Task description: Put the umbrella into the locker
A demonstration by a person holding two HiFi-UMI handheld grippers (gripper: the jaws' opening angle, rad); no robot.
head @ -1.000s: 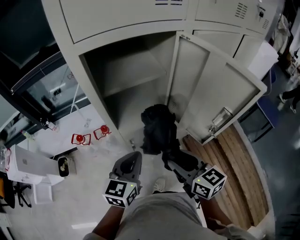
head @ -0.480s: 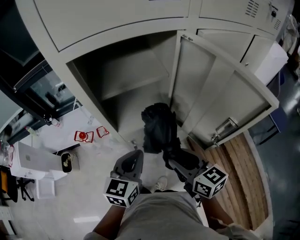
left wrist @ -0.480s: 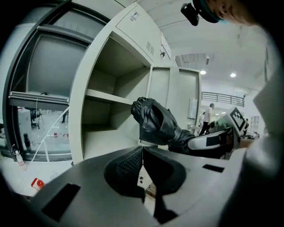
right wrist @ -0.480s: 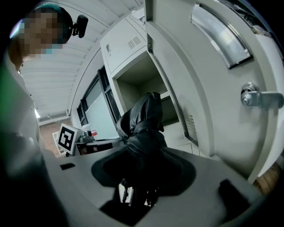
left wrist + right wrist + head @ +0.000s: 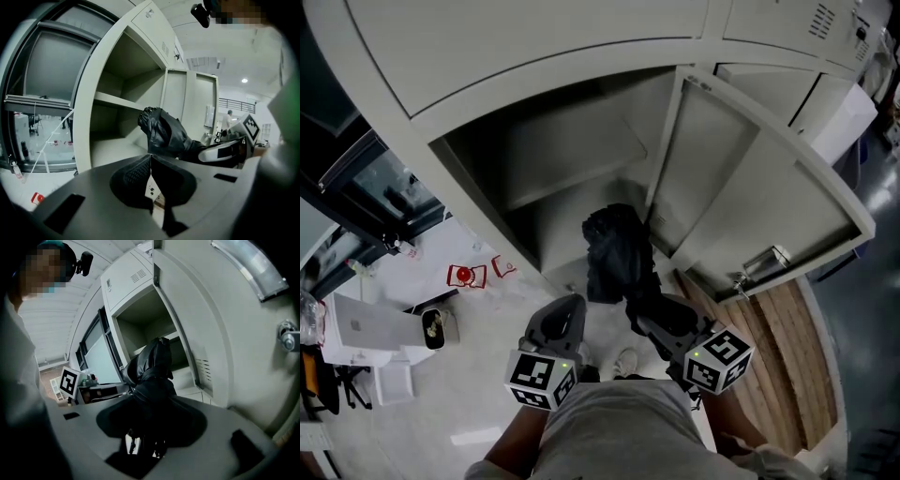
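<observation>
The right gripper (image 5: 643,307) was clamped on the black umbrella (image 5: 617,248), which hung at the mouth of the open locker (image 5: 577,167), below its shelf. The left gripper (image 5: 570,309) was closed, empty. Carrying step, I judged; next, push it inside, clear of the door (image 5: 750,192).

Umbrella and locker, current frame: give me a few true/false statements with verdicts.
1. The right gripper has its jaws closed on the black umbrella. True.
2. The left gripper also grips the umbrella. False: its jaws are together with nothing between them.
3. The locker door stands open. True.
4. The umbrella lies on the locker shelf. False: it is held in the right gripper's jaws, below the shelf's level.
</observation>
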